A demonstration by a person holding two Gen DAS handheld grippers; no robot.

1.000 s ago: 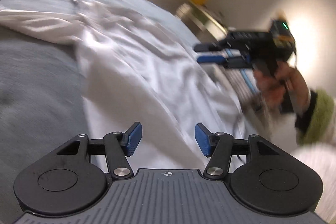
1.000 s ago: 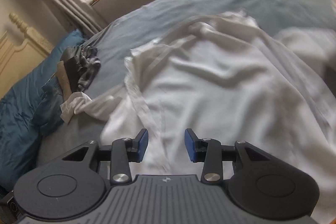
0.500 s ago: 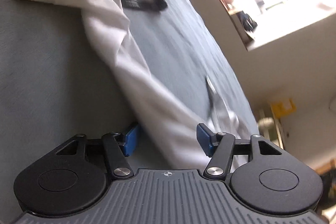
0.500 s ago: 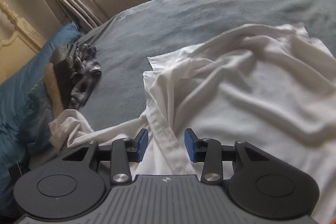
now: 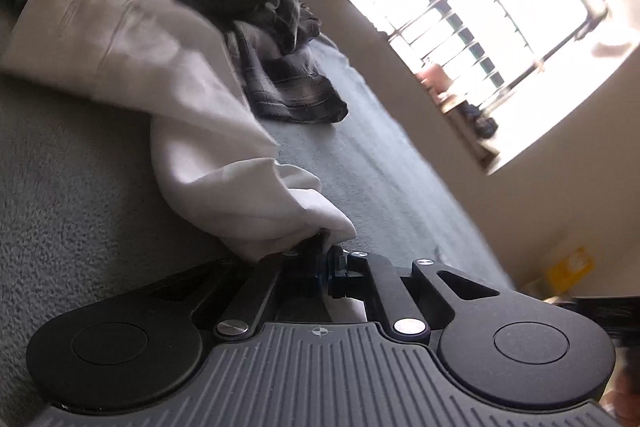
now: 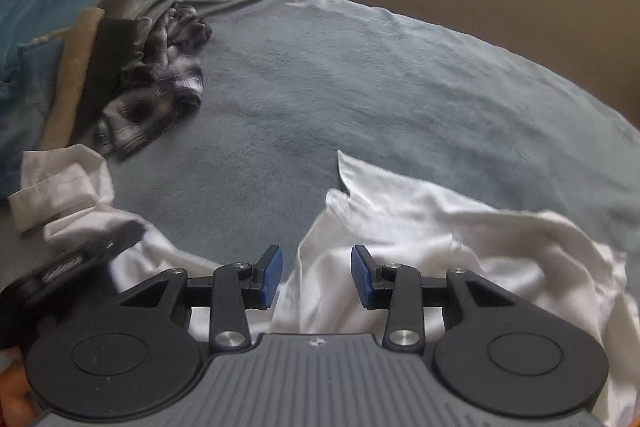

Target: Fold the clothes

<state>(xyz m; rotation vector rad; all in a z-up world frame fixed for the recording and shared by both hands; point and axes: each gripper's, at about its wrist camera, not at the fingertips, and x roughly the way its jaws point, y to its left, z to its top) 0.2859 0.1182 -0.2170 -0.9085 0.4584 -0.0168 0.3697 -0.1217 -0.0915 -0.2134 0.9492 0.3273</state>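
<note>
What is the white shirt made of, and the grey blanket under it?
The white shirt looks like thin woven cloth, maybe cotton: matte, with soft creases, bunching where the left gripper pinches it. The grey blanket looks like fuzzy fleece or plush, with a nubbly, dull surface.

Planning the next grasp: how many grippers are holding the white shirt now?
1. The left gripper is shut on the shirt; the right gripper hovers open over it.
</note>
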